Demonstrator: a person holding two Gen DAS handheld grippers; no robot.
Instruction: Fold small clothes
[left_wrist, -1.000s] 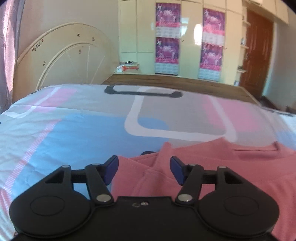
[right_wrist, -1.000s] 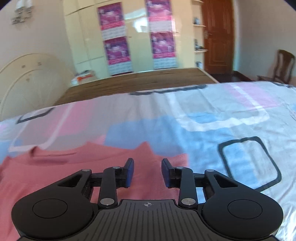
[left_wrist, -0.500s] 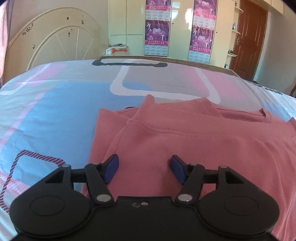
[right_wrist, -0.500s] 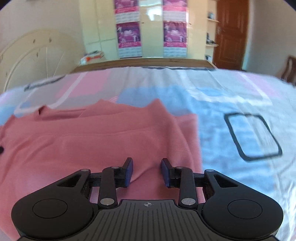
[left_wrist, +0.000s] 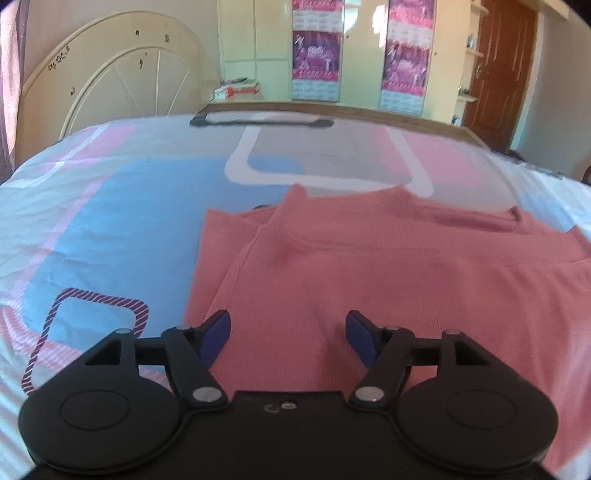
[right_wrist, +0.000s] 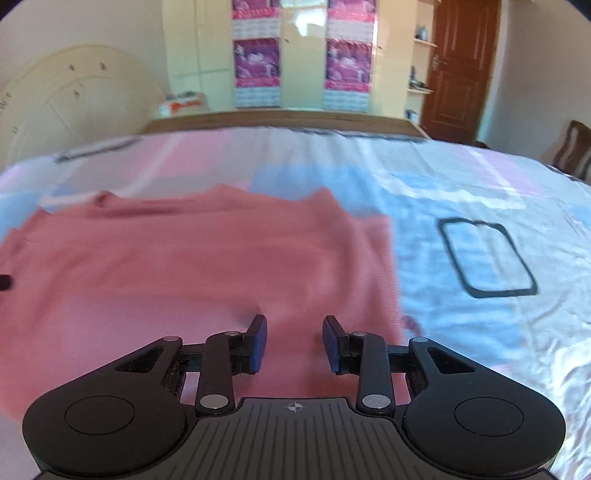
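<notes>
Closest in, at the bottom of the left wrist view, the left claw (left_wrist: 287, 338) hangs over the pink shirt (left_wrist: 369, 288) with its blue pads (left_wrist: 216, 336) spread wide and its jaws opening; only flat cloth shows below the gap and neither pad presses on it. In the right wrist view the right claw (right_wrist: 293, 341) sits low in the frame as well, its pads (right_wrist: 258, 341) standing a narrower way apart and clamped on nothing, the same shirt (right_wrist: 192, 273) lying beneath the gap.

The shirt lies spread on the bed, filling the middle and right of the left view and the middle and left of the right view. Its sleeves look folded in over the body on both sides, and its neckline points toward the far end of the bed. The bedsheet (left_wrist: 122, 221) under it is patterned in blue, pink and white with rounded rectangles, one outlined in black (right_wrist: 487, 258) to the right of the shirt.

Farther back, a wooden footboard (left_wrist: 332, 110) edges the bed. A cream arched headboard (left_wrist: 110, 77) leans against the wall at upper left. Beyond stand pale wardrobes with purple posters (right_wrist: 255, 70) and a brown door (right_wrist: 461, 70) at upper right.
</notes>
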